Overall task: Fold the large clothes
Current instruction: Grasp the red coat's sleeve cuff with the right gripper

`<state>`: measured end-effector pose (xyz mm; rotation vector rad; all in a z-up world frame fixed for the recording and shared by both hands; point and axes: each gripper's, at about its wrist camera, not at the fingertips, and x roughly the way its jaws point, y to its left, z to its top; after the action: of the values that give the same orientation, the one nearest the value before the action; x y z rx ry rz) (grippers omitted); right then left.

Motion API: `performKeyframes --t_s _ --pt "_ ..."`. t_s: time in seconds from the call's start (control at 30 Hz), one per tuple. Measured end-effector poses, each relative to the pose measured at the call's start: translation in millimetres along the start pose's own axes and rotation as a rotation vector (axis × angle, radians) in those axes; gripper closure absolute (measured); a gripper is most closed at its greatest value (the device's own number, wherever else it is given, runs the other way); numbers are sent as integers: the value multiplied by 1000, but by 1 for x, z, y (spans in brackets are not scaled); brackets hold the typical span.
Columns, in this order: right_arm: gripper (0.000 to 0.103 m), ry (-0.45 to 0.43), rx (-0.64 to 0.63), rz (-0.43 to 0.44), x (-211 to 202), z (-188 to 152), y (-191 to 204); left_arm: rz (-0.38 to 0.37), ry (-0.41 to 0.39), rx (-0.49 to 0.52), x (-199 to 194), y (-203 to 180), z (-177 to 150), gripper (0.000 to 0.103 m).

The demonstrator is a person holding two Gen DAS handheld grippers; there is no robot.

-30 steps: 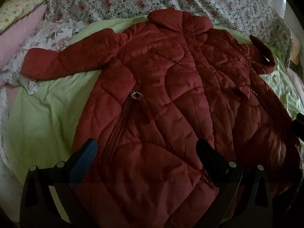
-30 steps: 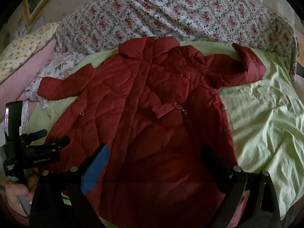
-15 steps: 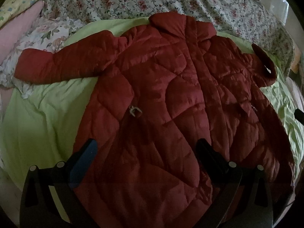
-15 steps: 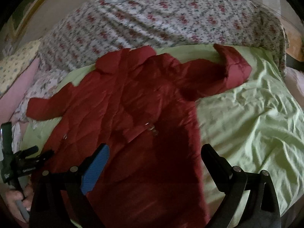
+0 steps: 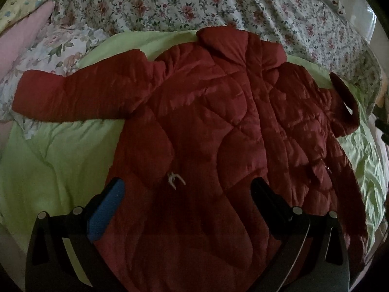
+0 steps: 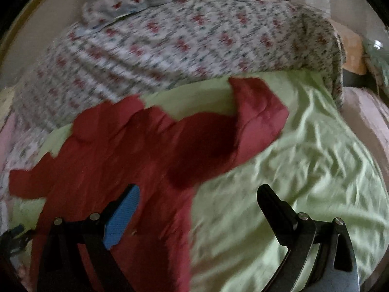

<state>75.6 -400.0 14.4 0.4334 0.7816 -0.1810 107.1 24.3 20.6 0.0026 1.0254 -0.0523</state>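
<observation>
Coat (image 5: 218, 126): we see it spread flat on the green sheet (image 5: 53, 160).
Left gripper (image 5: 187, 189): wide apart above the coat, holding nothing.
Right gripper (image 6: 199, 194): wide apart, empty, over the coat's edge.

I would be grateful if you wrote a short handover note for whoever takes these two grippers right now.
Left gripper: jaws open, empty, above the lower front of the red coat.
Right gripper: jaws open, empty, over the coat's edge beside the green sheet.
Coat: spread flat, front up, on the sheet; one sleeve stretched out sideways, the other sleeve bent near the floral quilt.
Done: coat laid out.
Left: every fold; probably sleeves in first.
</observation>
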Motion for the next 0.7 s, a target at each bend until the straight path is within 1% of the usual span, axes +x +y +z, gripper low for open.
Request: performKeyframes --t_s 0.17,0.27,0.37,0.47,0.57,0.6,0.63,0.67,0.7 --pt "7 8 28 -95 49 42 -28 13 2 10 10 0 11 0" --pt "12 18 36 -145 79 65 -42 11 1 11 16 0 16 0" --pt "13 44 51 -175 109 83 -51 11 5 7 22 1 20 0" --pt "14 59 35 -217 136 96 -53 1 7 -2 29 2 26 0" --pt "19 69 7 -269 160 108 -52 4 17 -3 35 2 28 0" --pt "23 76 3 -292 168 111 -54 3 19 -3 37 2 29 0" --pt "33 84 7 -302 171 111 -57 4 22 -2 39 1 29 0" --pt "41 99 18 -310 179 112 -61 5 24 -2 40 1 30 0" --pt "61 106 32 -307 183 112 -65 3 27 -2 42 1 31 0"
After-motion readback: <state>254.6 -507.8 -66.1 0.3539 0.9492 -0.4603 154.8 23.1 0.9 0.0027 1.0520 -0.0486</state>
